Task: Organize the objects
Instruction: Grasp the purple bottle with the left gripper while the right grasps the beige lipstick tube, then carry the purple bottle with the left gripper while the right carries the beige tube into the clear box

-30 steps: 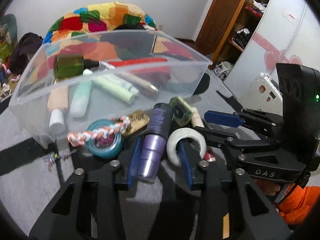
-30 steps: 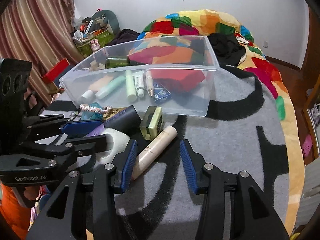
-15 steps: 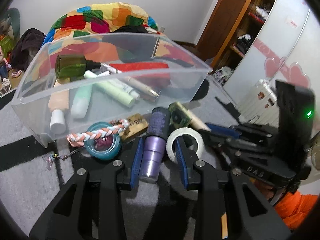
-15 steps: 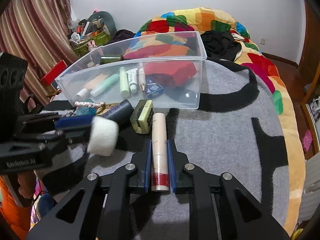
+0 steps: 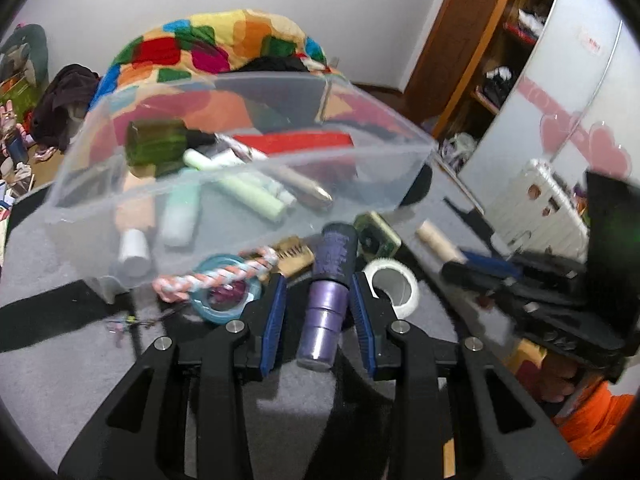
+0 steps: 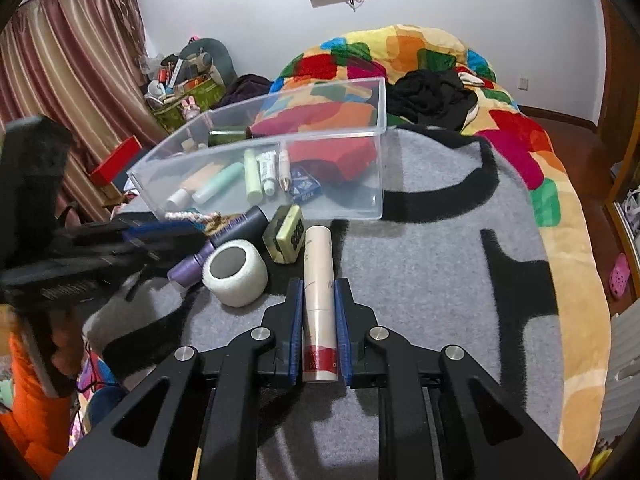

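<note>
The right gripper point(image 6: 319, 330) pinches a slim cream cosmetic tube with a red band near its base point(image 6: 318, 304); both blue pads press on its sides, and its long axis runs straight ahead along the fingers, the far end pointing at the bin. The left gripper point(image 5: 318, 312) has its pads on either side of a purple, dark-capped bottle point(image 5: 326, 292), closed against it or very nearly so, with the cap end leading away. Both held things lie lengthwise toward the target, so the coming move is, by my reading, a lift and carry forward over the near wall.

Just beside the left jaws sits a white roll of tape point(image 5: 392, 286), close to the right pad and likely to be nudged on the lift. On the other side lie a teal round tin point(image 5: 224, 300) with a pink-and-white braided cord point(image 5: 216, 276) draped across it. Slightly farther, a green square soap-like block point(image 6: 284, 238) stands between bottle and tube, near the tube's tip.

Beyond these the clear plastic storage bin point(image 6: 352, 212) rests on a grey and black blanket point(image 6: 440, 280). It already holds pale green tubes, a green glass bottle and a red cloth. Its near wall is the obstacle each load must clear. Farthest is a patchwork quilt point(image 6: 400, 48).
</note>
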`<state>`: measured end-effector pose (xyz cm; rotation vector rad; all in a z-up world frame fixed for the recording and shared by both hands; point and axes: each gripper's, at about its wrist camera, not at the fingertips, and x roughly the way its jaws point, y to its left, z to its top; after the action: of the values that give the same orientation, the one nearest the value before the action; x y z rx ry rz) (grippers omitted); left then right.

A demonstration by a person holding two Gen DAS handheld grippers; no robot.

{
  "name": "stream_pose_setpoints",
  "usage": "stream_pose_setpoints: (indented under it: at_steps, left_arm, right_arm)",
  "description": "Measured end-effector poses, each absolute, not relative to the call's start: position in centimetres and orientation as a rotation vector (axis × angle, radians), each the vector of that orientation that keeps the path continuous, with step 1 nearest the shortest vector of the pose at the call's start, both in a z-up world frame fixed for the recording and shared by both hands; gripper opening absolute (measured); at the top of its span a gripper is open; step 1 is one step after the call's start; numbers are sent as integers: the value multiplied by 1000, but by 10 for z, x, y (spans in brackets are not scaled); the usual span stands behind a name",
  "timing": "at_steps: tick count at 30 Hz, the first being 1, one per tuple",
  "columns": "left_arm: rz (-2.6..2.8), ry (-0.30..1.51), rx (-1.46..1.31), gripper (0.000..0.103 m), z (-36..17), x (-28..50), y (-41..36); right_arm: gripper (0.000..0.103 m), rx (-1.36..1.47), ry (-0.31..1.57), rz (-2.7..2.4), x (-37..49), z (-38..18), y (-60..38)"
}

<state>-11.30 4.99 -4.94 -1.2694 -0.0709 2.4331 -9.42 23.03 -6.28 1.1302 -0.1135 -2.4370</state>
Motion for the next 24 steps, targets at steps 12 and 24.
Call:
stream_pose_setpoints:
  at_steps: [12,24]
  left_arm:
    - [2490,8,-1218,23,-55,-102,61]
    - [2576,-71,-1032,22,-7,-75,37]
  right_arm:
    - [14,1014,-114,-2463,-94,-31,226]
    - [14,914,-95,-2502,-121,-1,208]
